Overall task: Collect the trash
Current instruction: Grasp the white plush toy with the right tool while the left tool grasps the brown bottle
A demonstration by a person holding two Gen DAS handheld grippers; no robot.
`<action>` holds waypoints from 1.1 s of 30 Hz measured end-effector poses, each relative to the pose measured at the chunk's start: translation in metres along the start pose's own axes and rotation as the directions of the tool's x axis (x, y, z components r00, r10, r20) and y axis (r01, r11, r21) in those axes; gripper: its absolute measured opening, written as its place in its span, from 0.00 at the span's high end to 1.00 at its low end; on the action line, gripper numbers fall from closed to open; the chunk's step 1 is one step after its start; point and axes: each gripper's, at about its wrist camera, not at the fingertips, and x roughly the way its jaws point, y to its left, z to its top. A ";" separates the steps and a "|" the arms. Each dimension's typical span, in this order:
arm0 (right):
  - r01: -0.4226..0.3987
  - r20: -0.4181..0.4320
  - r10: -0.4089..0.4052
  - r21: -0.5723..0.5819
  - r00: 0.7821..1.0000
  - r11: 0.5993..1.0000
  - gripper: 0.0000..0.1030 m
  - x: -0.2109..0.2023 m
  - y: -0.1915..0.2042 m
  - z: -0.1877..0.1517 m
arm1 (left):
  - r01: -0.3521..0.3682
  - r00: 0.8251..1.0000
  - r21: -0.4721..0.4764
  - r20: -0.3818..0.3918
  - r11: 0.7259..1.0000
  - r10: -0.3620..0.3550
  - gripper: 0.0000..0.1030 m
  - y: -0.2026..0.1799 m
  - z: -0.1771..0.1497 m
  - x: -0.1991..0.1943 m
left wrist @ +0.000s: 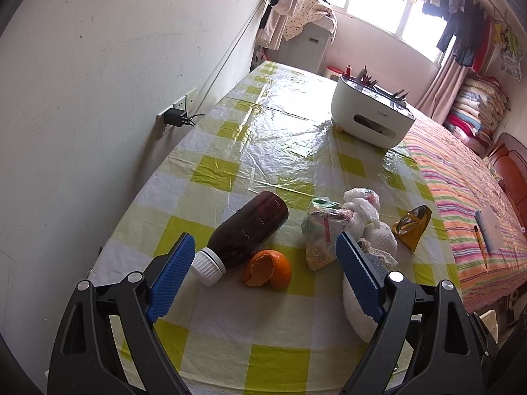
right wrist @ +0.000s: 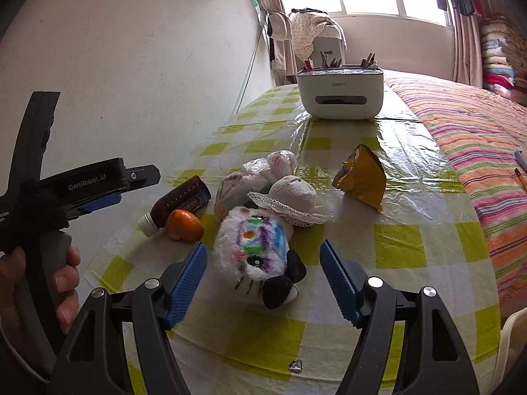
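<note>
Two tools (left wrist: 263, 256) (right wrist: 263, 263) open, trash mid-table (left wrist: 250, 171), edges clear

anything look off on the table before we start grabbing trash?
Yes. A plush toy lies on its side among the trash, not rubbish by the look of it. The brown bottle is tipped over, cap on, nothing spilled. Orange peel lies beside it.

Bottle (left wrist: 250, 227) left of peel (left wrist: 268, 268); bags (left wrist: 332, 230) right

Plush toy (left wrist: 357, 309) mostly hidden behind right finger.
</note>
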 end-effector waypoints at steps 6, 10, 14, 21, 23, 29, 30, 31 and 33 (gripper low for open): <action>0.020 -0.087 -0.023 -0.031 0.996 0.999 0.33 0.028 0.009 0.004 | -0.008 1.000 -0.063 -0.031 0.998 0.006 0.17 0.017 0.003 0.008; 0.013 -0.169 -0.018 -0.029 0.985 0.999 0.33 0.050 0.009 0.002 | -0.007 0.996 -0.044 -0.086 0.999 0.003 0.17 0.013 0.000 0.017; -0.003 -0.208 0.002 -0.006 0.978 1.000 0.44 0.058 0.002 -0.001 | -0.017 0.995 -0.044 -0.101 0.999 0.012 0.17 0.015 0.000 0.020; -0.055 -0.194 0.060 0.031 0.979 0.998 0.56 0.051 -0.002 -0.003 | -0.044 0.989 -0.041 -0.146 0.998 0.037 0.17 0.025 0.007 0.036; -0.067 -0.190 0.076 0.049 0.979 0.996 0.56 0.049 -0.002 -0.004 | -0.036 0.987 -0.022 -0.159 0.999 0.032 0.17 0.023 0.014 0.044; -0.088 -0.168 0.100 0.075 0.981 0.993 0.56 0.043 -0.002 -0.008 | -0.073 0.976 0.074 -0.201 0.995 0.086 0.17 0.007 0.023 0.069; -0.090 -0.164 0.101 0.078 0.981 0.993 0.56 0.042 -0.002 -0.009 | -0.073 0.974 0.087 -0.210 0.994 0.090 0.18 0.005 0.024 0.072; -0.092 -0.159 0.103 0.080 0.982 0.993 0.56 0.040 -0.002 -0.009 | -0.079 0.971 0.102 -0.218 0.992 0.100 0.18 0.002 0.024 0.076; -0.096 -0.149 0.108 0.085 0.983 0.992 0.56 0.039 -0.003 -0.009 | -0.095 0.965 0.129 -0.232 0.987 0.123 0.24 -0.003 0.023 0.083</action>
